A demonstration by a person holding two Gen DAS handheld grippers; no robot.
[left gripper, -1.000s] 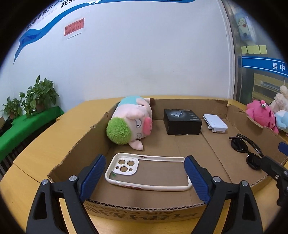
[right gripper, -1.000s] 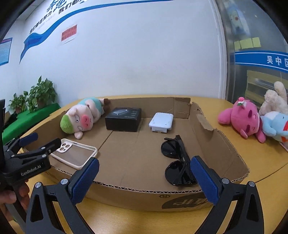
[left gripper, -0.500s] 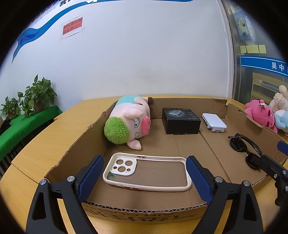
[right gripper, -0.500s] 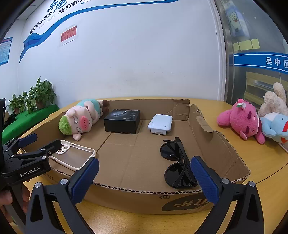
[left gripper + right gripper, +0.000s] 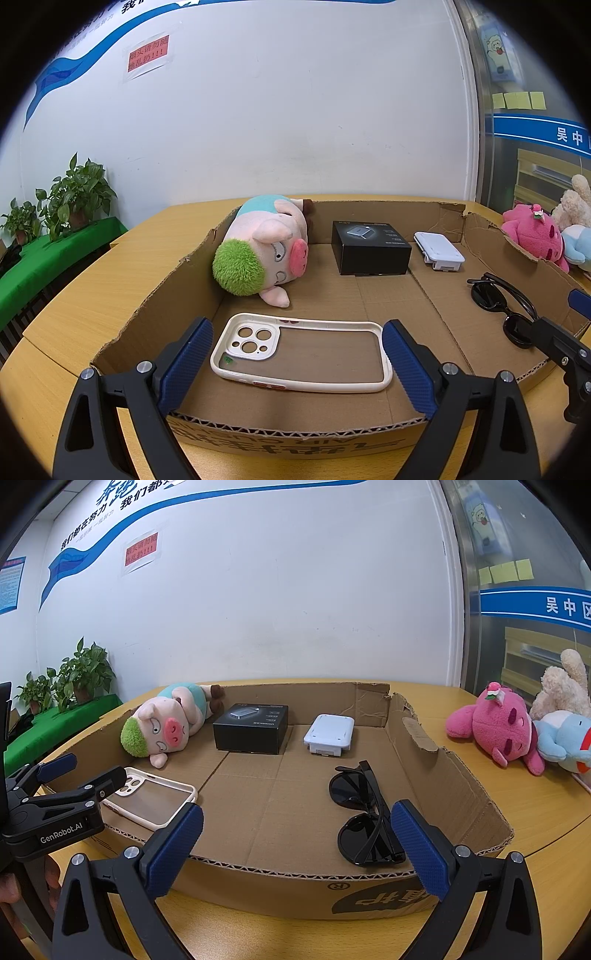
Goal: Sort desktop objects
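Inside box point(image 5: 436, 760): 1 case point(image 5: 299, 352), 1 sunglasses point(image 5: 364, 818), perhaps 2 packages.

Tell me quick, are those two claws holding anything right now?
Left claw: open, holding nothing.
Right claw: open, holding nothing.

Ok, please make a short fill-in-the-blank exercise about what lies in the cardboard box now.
1. The phone case lies between the open fingers of the ____ gripper.
2. The pig plush has ____ hair.
3. The sunglasses lie nearest the ____ gripper.
4. Between the pig plush and the white device stands a ____ box.

Missing words: left; green; right; black
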